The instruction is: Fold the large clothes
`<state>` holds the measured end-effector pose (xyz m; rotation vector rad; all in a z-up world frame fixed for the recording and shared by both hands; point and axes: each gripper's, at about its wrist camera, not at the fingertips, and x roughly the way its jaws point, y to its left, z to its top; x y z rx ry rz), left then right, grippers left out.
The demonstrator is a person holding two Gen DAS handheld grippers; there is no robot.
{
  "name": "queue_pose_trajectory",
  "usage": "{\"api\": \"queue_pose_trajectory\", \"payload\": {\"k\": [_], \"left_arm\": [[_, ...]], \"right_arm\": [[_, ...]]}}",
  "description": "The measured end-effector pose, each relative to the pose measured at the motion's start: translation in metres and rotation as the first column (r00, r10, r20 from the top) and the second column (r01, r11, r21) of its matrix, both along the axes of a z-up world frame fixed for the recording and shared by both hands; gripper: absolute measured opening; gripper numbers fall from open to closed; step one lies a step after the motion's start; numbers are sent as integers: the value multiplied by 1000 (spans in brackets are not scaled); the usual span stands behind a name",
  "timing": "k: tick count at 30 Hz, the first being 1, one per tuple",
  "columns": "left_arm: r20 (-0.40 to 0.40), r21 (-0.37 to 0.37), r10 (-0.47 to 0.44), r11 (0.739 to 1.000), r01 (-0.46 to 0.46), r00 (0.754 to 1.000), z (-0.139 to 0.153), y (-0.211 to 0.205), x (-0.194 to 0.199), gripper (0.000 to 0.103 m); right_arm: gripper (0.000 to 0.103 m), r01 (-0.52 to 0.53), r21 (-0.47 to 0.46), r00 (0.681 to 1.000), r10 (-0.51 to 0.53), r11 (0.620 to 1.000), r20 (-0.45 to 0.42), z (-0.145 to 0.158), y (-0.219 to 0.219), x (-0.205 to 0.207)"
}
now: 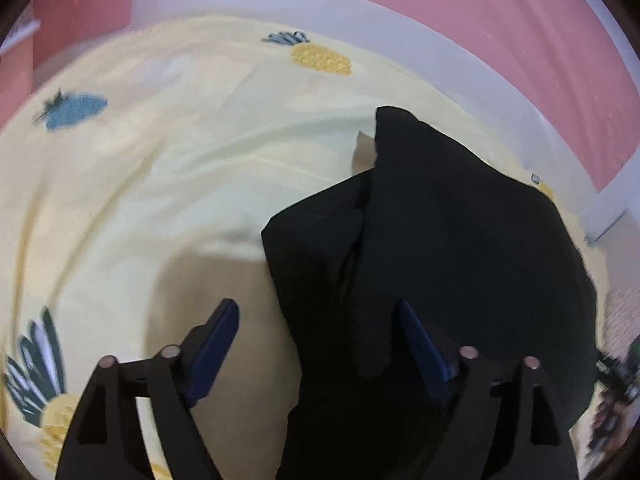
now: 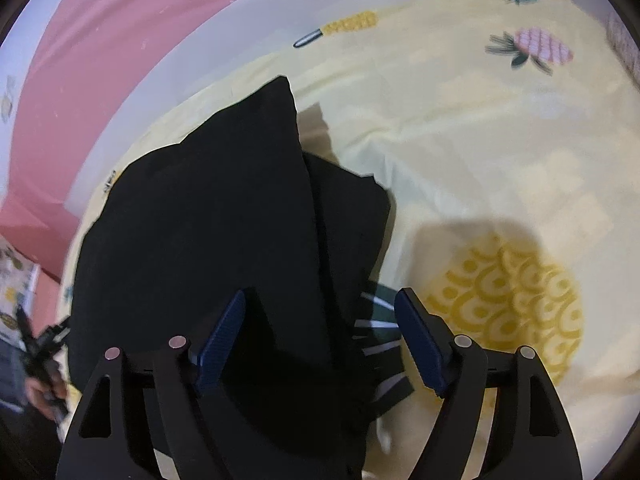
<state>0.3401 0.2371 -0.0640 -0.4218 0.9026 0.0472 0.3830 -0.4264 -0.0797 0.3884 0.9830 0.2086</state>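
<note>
A black garment (image 1: 440, 240) of matt, soft cloth, so dark that its weave cannot be made out. It lies on a pale yellow bedsheet (image 1: 160, 200) of smooth, lightly creased fabric printed with flat pineapple motifs. The left tongs (image 1: 316, 344) and right tongs (image 2: 320, 332) have matt black plastic frames with small, dull silver metal pins at the joints. Their blue pads (image 2: 222, 336) look rubbery, with a fine ribbed texture. A pink surface (image 1: 480, 20) behind appears smooth and matt.
</note>
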Motion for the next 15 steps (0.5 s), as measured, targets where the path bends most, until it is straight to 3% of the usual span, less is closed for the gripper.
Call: {"api": "queue_pose_trajectory", "payload": {"k": [7,10,15], "left_arm": [[2,-174,-34,984,34,999,-26,14,13,97],[16,-183,-69,980,71,997,-27,13,24,98],[24,-195,-140,971,142,990,-29,7,43,98]], "right_arm": [[78,-19,185,1000,23,982,-20,-26,-10,15],[78,-35,253,999,44,967,-28,-34,-8,25],[78,-92,283,994,104,955,-29,-37,0,37]]}}
